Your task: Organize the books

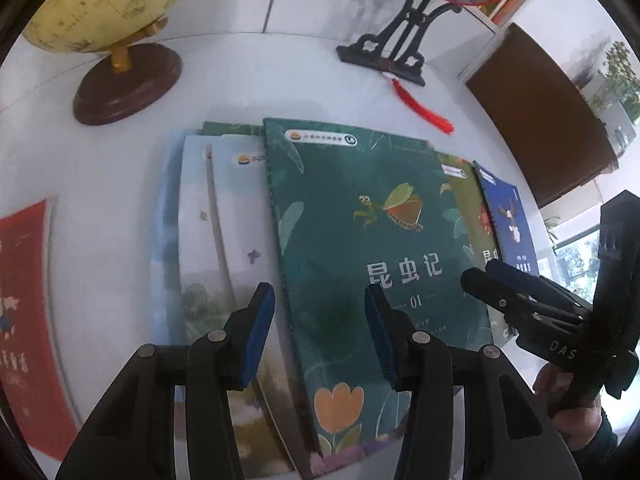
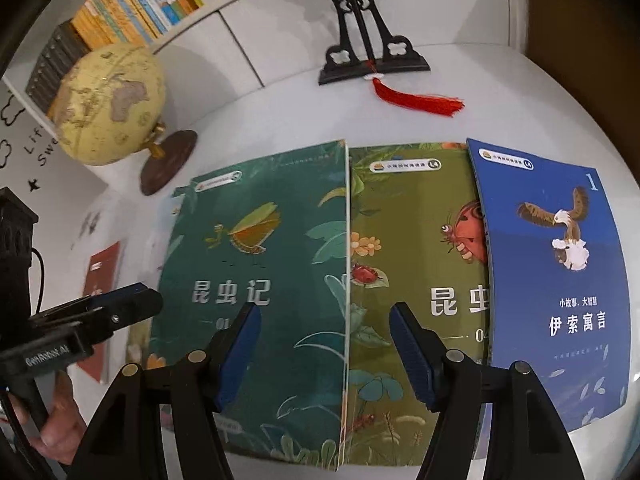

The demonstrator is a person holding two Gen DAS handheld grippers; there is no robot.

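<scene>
Left gripper [image 1: 320, 332], black arms with blue ribbed pads, jaws spread with nothing between them, hanging over the left edge of the dark green paperback with a winged insect and orange tulip on its cover [image 1: 360, 240]. Right gripper [image 2: 325, 350], same build, jaws also apart and empty, hanging over the seam between that green book and the olive-green paperback with a red beetle and ladybird [image 2: 412, 264]. Books lie flat, face up, in an overlapping row on the white tabletop [image 2: 500, 92]: a pale blue-and-white paperback [image 1: 216, 216] tucked under the dark green one's left side, then dark green, olive, then a blue paperback with an eagle and a "1" [image 2: 560, 280] overlapping the olive one's right edge. Covers glossy, dark green one slightly bowed. A red booklet [image 1: 28, 304] lies apart, far left. Behind the row: yellow globe on a brown round base [image 2: 108, 108], black carved stand with red tassel [image 2: 372, 60].
</scene>
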